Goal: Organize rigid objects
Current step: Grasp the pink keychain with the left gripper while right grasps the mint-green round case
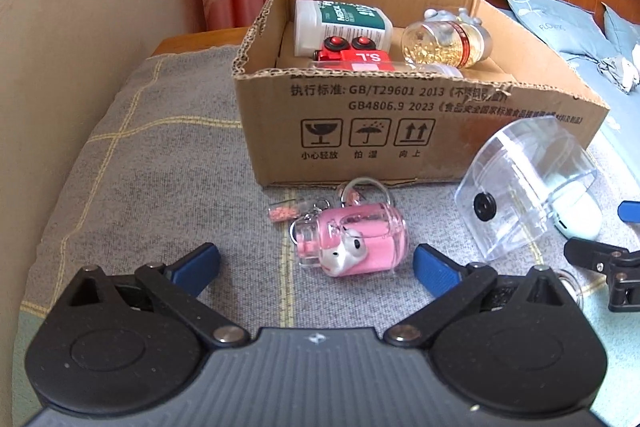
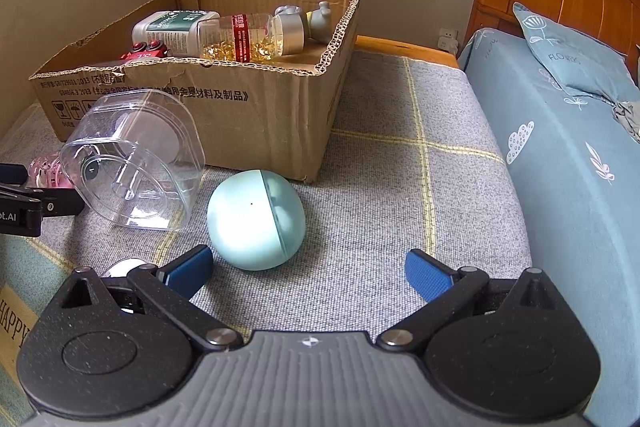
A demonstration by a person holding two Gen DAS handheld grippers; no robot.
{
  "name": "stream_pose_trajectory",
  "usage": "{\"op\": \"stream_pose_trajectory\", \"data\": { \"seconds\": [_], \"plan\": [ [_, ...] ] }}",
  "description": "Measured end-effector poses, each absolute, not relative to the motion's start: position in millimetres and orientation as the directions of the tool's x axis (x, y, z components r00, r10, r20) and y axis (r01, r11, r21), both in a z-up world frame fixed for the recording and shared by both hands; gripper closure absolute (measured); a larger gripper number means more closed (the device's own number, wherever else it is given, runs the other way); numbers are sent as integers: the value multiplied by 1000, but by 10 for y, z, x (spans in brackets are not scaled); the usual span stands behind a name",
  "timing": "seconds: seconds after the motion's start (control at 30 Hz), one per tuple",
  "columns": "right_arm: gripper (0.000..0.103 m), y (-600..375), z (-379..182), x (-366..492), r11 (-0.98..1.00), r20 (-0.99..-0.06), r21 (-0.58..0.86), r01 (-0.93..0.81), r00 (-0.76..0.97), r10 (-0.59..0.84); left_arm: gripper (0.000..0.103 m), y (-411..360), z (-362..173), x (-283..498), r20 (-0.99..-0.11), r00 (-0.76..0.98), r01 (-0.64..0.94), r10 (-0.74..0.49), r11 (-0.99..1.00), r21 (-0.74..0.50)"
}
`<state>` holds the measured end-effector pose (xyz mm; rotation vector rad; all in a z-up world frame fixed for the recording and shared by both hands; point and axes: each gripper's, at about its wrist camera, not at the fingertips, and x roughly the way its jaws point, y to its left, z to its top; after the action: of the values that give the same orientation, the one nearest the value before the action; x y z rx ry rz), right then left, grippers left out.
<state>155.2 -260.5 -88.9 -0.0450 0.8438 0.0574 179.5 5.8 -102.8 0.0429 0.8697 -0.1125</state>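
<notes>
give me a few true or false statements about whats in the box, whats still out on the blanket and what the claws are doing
1. The capsule bottle lies on its side in the box. True.
2. The green egg is inside the box. False: it sits on the blanket, outside the box and just ahead of the right claw.
3. The left claw is shut on the pink keychain. False: its jaws are spread wide and the keychain lies on the blanket between them, ungripped.
4. The clear tub lies tipped over in front of the box. True.
5. The red toy is on the blanket. False: it is in the box.
</notes>
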Motion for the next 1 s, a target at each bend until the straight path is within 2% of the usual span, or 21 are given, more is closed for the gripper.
{"op": "stream_pose_trajectory", "data": {
  "seconds": [0.27,0.33,0.4,0.67,0.77,0.87,1.0],
  "plan": [
    [0,-2617,-896,1547,997,-744,-16,-75,667,38,7,89,-963,1743,-729,676,87,-111,994,-70],
    [0,-2617,-897,1545,997,-743,-16,-75,668,38,25,73,-936,1738,-732,672,85,-111,994,-73],
    [0,-2617,-898,1542,997,-742,-16,-76,670,39,35,63,-910,1729,-734,667,83,-128,992,-97],
    [0,-2628,-906,1545,993,-728,-17,-119,682,69,43,-4,-889,1749,-730,674,78,-114,993,-83],
    [0,-2609,-912,1573,983,-721,-19,-182,684,113,44,-7,-896,1763,-732,672,78,-115,993,-84],
    [8,-2571,-895,1612,967,-710,-26,-254,686,161,44,-6,-906,1772,-732,674,75,-104,995,-73],
    [27,-2550,-873,1670,946,-688,-33,-322,694,213,44,-21,-907,1787,-736,669,83,-101,995,-60]
  ]
}}
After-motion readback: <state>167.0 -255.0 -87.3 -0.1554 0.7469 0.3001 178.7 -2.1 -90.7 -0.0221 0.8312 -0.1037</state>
